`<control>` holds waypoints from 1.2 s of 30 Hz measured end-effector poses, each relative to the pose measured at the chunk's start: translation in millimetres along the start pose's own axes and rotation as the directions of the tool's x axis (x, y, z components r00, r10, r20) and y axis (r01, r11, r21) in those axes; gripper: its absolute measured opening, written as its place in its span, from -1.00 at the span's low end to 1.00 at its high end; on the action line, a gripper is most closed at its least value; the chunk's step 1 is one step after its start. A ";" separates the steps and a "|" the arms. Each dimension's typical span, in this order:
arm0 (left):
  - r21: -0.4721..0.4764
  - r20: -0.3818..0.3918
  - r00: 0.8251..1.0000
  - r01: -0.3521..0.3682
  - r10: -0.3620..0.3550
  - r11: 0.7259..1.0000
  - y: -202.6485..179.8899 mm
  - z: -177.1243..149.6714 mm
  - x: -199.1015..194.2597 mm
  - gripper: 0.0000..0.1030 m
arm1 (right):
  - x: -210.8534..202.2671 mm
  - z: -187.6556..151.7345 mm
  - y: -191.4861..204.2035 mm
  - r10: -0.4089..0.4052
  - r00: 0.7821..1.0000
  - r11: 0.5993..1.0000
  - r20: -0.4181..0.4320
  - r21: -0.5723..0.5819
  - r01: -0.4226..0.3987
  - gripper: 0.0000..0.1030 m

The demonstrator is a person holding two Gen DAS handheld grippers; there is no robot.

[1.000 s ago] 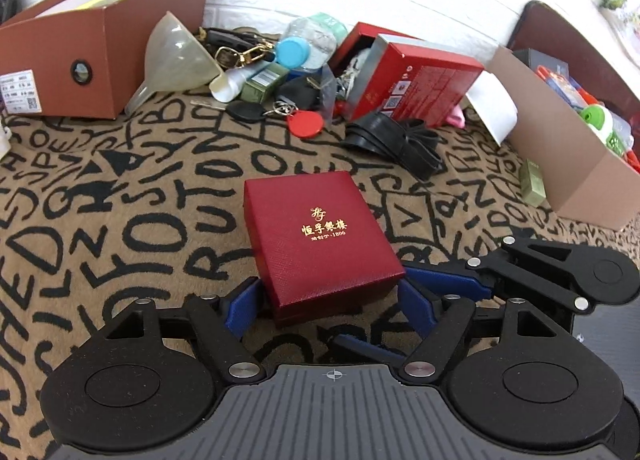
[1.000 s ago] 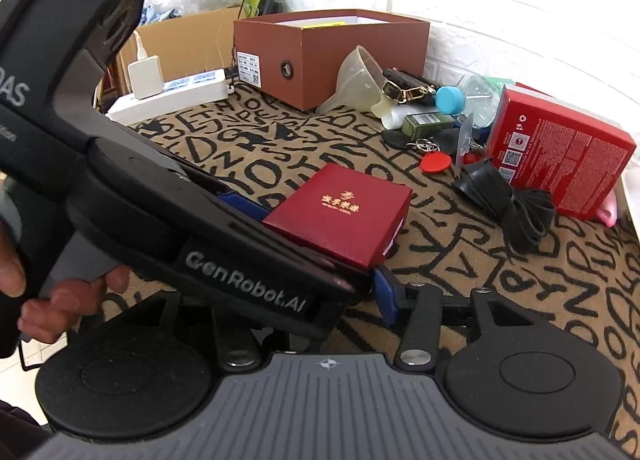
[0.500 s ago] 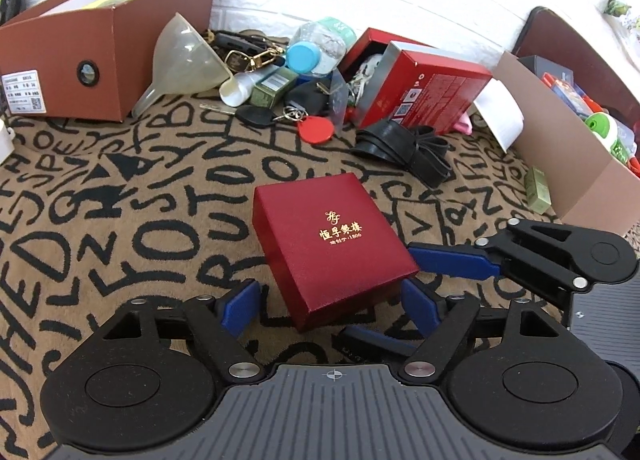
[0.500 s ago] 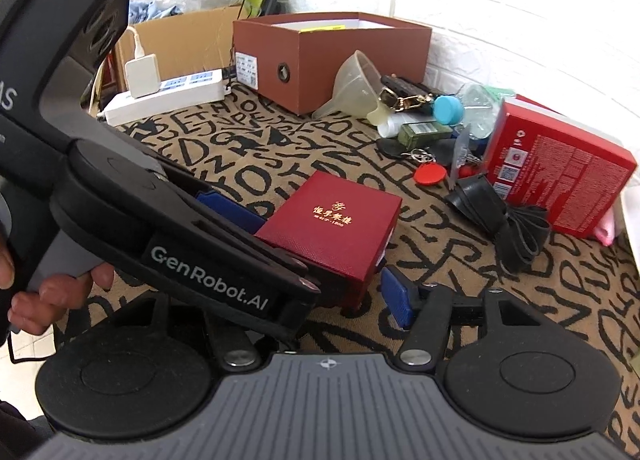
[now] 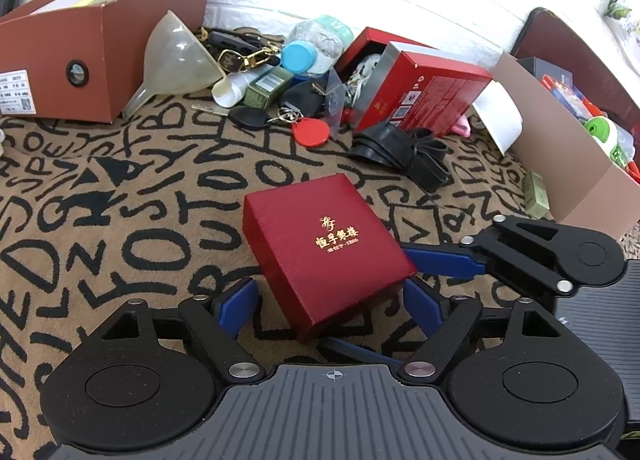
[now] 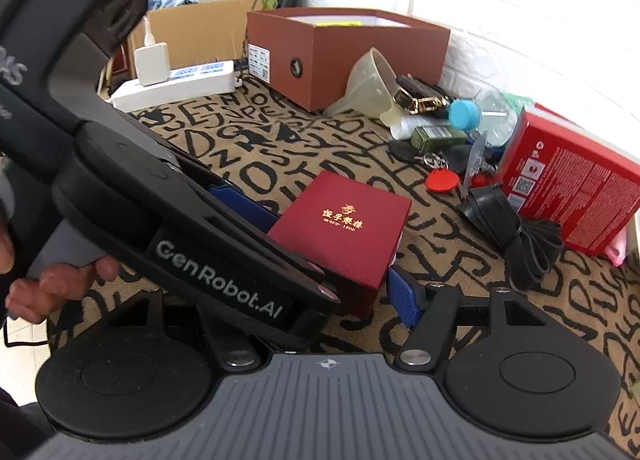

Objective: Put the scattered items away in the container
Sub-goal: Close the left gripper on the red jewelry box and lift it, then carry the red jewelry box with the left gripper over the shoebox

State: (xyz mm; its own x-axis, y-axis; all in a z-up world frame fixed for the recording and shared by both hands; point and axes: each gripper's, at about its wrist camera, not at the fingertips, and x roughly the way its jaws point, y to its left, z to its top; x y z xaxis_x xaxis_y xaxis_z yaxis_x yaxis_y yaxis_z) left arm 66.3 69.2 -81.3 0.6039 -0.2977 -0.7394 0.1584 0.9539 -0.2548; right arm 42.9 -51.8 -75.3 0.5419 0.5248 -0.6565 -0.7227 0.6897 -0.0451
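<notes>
Surface (image 5: pixel 132 227): a tan cloth printed with black letters, crowded along its far edge.
Brown shoebox (image 5: pixel 100 43): open-topped, far left against the white wall.
Cardboard box (image 5: pixel 560 163): at right, already holding bright odds and ends.
Red carton (image 5: pixel 424 95): lying tilted beside a coil of black strap (image 5: pixel 404 151).
Red gift box (image 5: pixel 326 254): gold lettering on the lid, resting on the cloth at centre, one near corner pointing toward the left camera.
Left hand-held gripper (image 5: pixel 332 300): jaws spread wide either side of the gift box's near corner, blue pads (image 5: pixel 240 302) standing clear of its sides.
Right hand-held gripper (image 6: pixel 340 296): jaws opening, the gift box between them; its visible blue pad (image 6: pixel 404 294) sits just off the box's edge, the other hidden behind the left tool.
Hand (image 6: pixel 52 284): fingers wrapped round the left tool's grey grip.
Funnel (image 5: pixel 176 55): translucent, on its side by the shoebox.
Keys with red tag (image 5: pixel 310 131): amid the clutter.
</notes>
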 end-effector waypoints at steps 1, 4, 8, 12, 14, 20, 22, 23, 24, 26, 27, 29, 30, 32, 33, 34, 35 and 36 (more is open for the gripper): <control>-0.001 -0.001 1.000 0.002 -0.002 1.000 0.2 0.4 0.4 0.73 | 1.2 0.2 -0.2 -0.002 1.000 1.000 -0.001 0.006 0.002 0.38; -0.008 -0.001 1.000 0.005 -0.005 1.000 2.0 1.9 2.1 0.72 | 4.3 0.0 -0.1 -0.005 1.000 1.000 0.006 0.016 0.005 0.43; -0.020 0.008 1.000 0.006 -0.006 1.000 2.9 4.2 4.6 0.73 | 6.3 0.6 -3.7 -0.012 1.000 0.999 0.022 0.045 0.011 0.52; -0.028 0.012 1.000 0.015 -0.014 0.999 3.4 8.9 7.6 0.73 | 10.4 0.8 -4.0 -0.006 0.999 0.998 0.033 0.055 0.004 0.51; -0.026 0.013 1.000 0.013 -0.012 1.000 2.2 9.8 6.4 0.73 | 10.5 1.6 -1.6 -0.024 0.999 0.999 0.039 0.048 0.022 0.48; -0.037 0.027 1.000 0.015 -0.014 0.999 0.0 8.2 -4.3 0.68 | -2.9 6.2 9.4 -0.056 0.995 0.998 0.081 -0.007 0.056 0.48; -0.047 0.034 0.999 0.019 -0.017 0.999 0.6 9.1 -8.8 0.68 | -7.1 9.3 13.5 -0.064 0.993 0.997 0.095 -0.031 0.067 0.48; -0.054 0.039 0.999 0.022 -0.020 0.998 1.6 9.9 -11.6 0.62 | -9.0 11.6 14.8 -0.067 0.993 0.997 0.100 -0.036 0.071 0.47; -0.058 0.046 0.999 0.024 -0.021 0.998 2.1 11.0 -14.9 0.59 | -10.8 13.9 15.2 -0.068 0.992 0.997 0.104 -0.037 0.073 0.47; -0.059 0.065 0.998 0.023 -0.019 0.998 2.1 13.7 -22.7 0.57 | -15.2 18.7 16.4 -0.069 0.990 0.997 0.120 -0.037 0.074 0.47; -0.058 0.076 0.997 0.020 -0.016 0.998 2.2 15.7 -27.0 0.57 | -17.2 21.5 17.4 -0.070 0.989 0.996 0.129 -0.043 0.076 0.47; -0.058 0.098 0.995 0.014 -0.008 0.998 2.7 21.0 -36.3 0.56 | -21.1 27.9 20.0 -0.070 0.986 0.995 0.150 -0.060 0.080 0.47; -0.062 0.108 0.994 0.012 -0.005 0.998 4.1 24.4 -40.8 0.54 | -23.2 31.6 21.6 -0.071 0.984 0.994 0.163 -0.072 0.083 0.47; -0.082 0.129 0.991 0.026 -0.016 0.996 10.3 32.9 -49.8 0.53 | -27.2 40.9 24.4 -0.074 0.978 0.991 0.194 -0.098 0.094 0.47; -0.089 0.141 0.990 0.032 -0.019 0.995 13.8 37.7 -54.0 0.53 | -28.3 46.6 25.9 -0.075 0.976 0.989 0.206 -0.113 0.100 0.47; -0.094 0.153 0.988 0.032 -0.017 0.995 17.0 42.7 -58.0 0.53 | -28.6 52.3 27.5 -0.076 0.973 0.986 0.217 -0.126 0.105 0.47; -0.095 0.166 0.986 0.027 -0.011 0.995 19.7 47.9 -61.9 0.52 | -28.2 58.7 28.6 -0.077 0.971 0.984 0.227 -0.139 0.111 0.47; -0.093 0.179 0.984 0.020 -0.003 0.995 22.3 53.2 -66.1 0.52 | -27.3 66.0 29.7 -0.078 0.969 0.981 0.234 -0.153 0.116 0.47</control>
State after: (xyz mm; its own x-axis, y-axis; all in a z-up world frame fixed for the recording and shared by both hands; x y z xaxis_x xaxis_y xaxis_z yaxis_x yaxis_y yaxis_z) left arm 71.4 112.1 -4.9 0.7337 -0.2894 -0.6148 0.0973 0.9402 -0.3264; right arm 35.0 -12.7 -9.0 0.6822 0.5716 -0.4560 -0.7118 0.6617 -0.2355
